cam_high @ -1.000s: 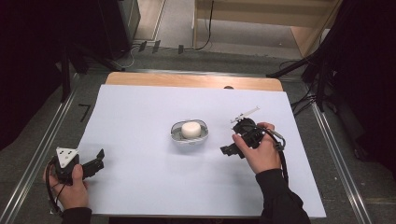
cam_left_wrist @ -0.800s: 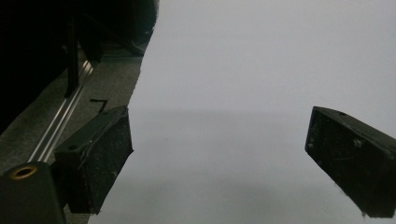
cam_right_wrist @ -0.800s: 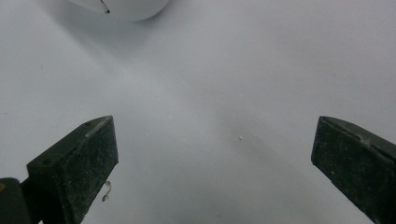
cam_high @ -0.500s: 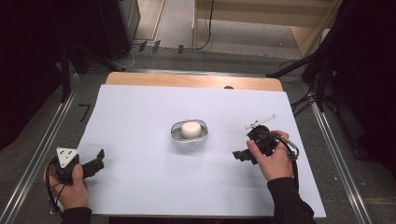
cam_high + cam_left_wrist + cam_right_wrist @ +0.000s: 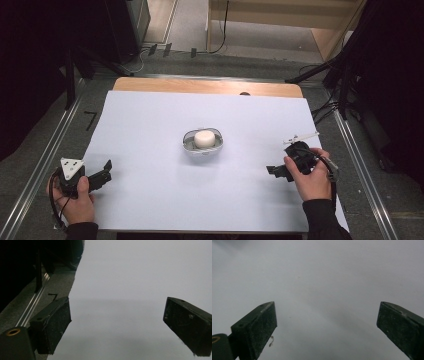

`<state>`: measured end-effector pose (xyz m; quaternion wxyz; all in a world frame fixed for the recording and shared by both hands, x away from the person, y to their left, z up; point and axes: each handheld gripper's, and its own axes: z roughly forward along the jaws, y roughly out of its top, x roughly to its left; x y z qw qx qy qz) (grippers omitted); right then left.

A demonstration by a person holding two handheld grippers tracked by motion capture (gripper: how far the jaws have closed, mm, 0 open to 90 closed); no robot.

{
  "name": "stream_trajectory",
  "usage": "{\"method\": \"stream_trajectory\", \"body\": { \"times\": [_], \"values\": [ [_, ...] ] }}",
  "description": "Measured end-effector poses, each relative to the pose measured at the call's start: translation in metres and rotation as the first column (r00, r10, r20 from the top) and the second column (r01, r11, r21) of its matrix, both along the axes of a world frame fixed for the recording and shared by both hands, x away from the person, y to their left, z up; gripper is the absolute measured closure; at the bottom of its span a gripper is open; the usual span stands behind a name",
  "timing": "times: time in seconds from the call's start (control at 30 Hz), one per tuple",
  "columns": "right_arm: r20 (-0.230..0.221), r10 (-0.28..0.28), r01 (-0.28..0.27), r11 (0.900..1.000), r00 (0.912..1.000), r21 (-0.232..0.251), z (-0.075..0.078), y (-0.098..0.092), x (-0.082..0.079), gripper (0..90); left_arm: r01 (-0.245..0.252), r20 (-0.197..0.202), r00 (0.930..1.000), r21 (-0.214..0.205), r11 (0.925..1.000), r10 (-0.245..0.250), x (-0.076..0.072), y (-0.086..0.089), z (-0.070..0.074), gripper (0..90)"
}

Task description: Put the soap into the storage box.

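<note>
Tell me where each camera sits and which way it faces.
High view: above the person's side, looking forward and down on the white-covered table; both hands, the left tool and the right tool.
Left gripper view: on the left tool, facing along its open jaws.
Right gripper view: on the right tool, facing likewise.
Shared: the white surface.

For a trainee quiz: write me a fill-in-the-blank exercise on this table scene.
1. The white round object sits inside a metal ____.
2. The bowl rests on a ____ sheet.
3. The left gripper has its jaws ____.
4. Between the jaws of the right gripper there is ____.

Missing words: bowl; white; open; nothing
</note>
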<state>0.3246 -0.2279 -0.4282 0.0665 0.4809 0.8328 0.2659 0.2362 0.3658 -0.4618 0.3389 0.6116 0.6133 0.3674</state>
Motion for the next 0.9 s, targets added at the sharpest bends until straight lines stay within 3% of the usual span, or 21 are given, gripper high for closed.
{"method": "stream_trajectory", "body": {
  "times": [0.33,0.47,0.73,0.9],
  "values": [
    [0.022,-0.046,0.045,0.9983,0.9987,0.036,-0.013,-0.028,-0.014,6.4,0.002,-0.001,1.0,0.001,1.0,-0.002,0.0,0.0,0.0,8.1],
    [0.051,-0.063,0.06,0.9967,0.9967,0.055,-0.016,-0.037,-0.02,6.4,0.004,0.0,1.0,0.001,1.0,-0.004,0.0,0.0,0.0,8.1],
    [0.045,-0.088,0.086,0.9944,0.9951,0.063,-0.022,-0.052,-0.027,6.5,0.008,-0.003,1.0,0.004,1.0,-0.008,0.0,-0.001,0.0,8.1],
    [0.087,-0.132,0.126,0.9898,0.9874,0.066,-0.028,-0.065,-0.037,9.9,0.01,-0.001,1.0,0.004,0.9999,-0.01,0.0,-0.001,0.0,8.1]
  ]
}}
